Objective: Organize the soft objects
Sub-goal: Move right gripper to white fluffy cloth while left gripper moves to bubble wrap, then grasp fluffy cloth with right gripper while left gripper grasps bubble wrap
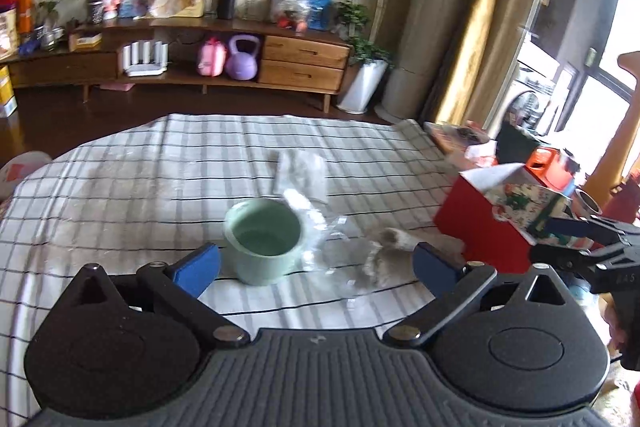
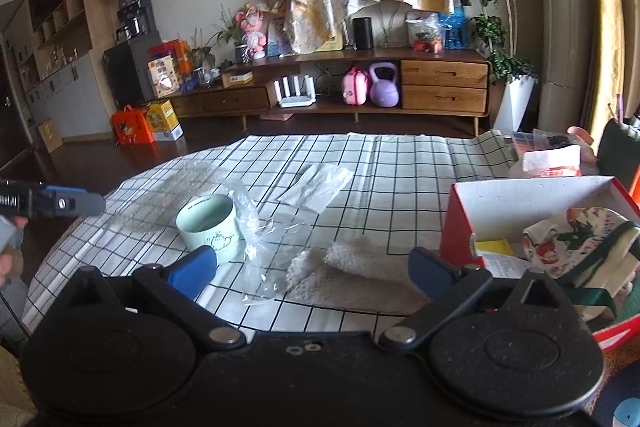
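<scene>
The fuzzy cloth (image 1: 386, 245), a pale soft piece, lies on the checked tablecloth (image 1: 120, 187) in your left wrist view, just inside and ahead of the right-hand fingertip of your left gripper (image 1: 316, 265). It is blurred there, so its outline cannot be settled. Your left fingers are spread wide and pinch nothing. The green mug (image 1: 262, 241) stands upright between them, nearer the left-hand fingertip, with crumpled clear plastic (image 1: 320, 227) touching its right side. A second clear bag (image 1: 300, 173) lies flat beyond the mug. Outside the right-hand fingertip stands the red box (image 1: 476, 223), open at the top, with a printed fabric bag (image 1: 528, 205) at its opening. Your right gripper (image 1: 576, 231) enters from the right over that box.

In your right wrist view, the fuzzy cloth (image 2: 348, 269) lies between the fingers of your right gripper (image 2: 314, 271), toward the right-hand fingertip, touched by neither. Those fingers are likewise spread apart and empty. The green mug (image 2: 210, 227) sits just ahead of the left-hand fingertip, the clear plastic (image 2: 256, 227) against it. The flat bag (image 2: 318, 185) lies farther forward. The red box (image 2: 460, 227) stands just beyond the right-hand fingertip, the printed fabric bag (image 2: 572, 243) inside it. Your left gripper (image 2: 76, 203) shows at the far left edge; from here you cannot tell its finger spacing.
</scene>
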A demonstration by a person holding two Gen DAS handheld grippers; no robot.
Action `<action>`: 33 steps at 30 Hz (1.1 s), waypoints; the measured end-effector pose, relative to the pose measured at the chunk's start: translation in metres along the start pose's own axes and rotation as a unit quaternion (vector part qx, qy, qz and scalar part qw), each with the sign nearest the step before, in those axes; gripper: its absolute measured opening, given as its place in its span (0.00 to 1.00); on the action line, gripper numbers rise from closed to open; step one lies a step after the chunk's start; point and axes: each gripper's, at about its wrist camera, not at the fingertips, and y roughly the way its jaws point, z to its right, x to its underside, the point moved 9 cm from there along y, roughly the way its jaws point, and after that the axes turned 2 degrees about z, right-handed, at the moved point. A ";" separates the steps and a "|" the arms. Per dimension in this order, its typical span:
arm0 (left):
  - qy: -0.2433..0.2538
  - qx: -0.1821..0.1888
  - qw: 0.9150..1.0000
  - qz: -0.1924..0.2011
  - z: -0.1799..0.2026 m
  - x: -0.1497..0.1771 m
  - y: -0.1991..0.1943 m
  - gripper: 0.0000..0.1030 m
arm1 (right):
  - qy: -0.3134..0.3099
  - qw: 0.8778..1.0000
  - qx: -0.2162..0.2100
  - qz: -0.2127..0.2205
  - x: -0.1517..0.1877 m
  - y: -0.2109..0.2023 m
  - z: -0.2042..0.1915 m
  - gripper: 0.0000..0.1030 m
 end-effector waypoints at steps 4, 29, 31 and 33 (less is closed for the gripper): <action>-0.031 -0.036 0.999 0.003 -0.048 -0.005 -0.005 1.00 | -0.010 1.000 0.000 -0.014 0.006 0.017 -0.001 0.99; -0.064 -0.148 0.985 -0.058 -0.221 -0.019 0.118 1.00 | -0.072 0.991 0.021 -0.112 0.027 0.137 0.026 0.91; -0.071 -0.150 0.984 -0.063 -0.222 -0.014 0.135 1.00 | -0.075 0.991 0.020 -0.113 0.028 0.142 0.028 0.91; -0.073 -0.145 0.984 -0.070 -0.221 -0.011 0.151 1.00 | -0.079 0.990 0.016 -0.116 0.030 0.147 0.029 0.91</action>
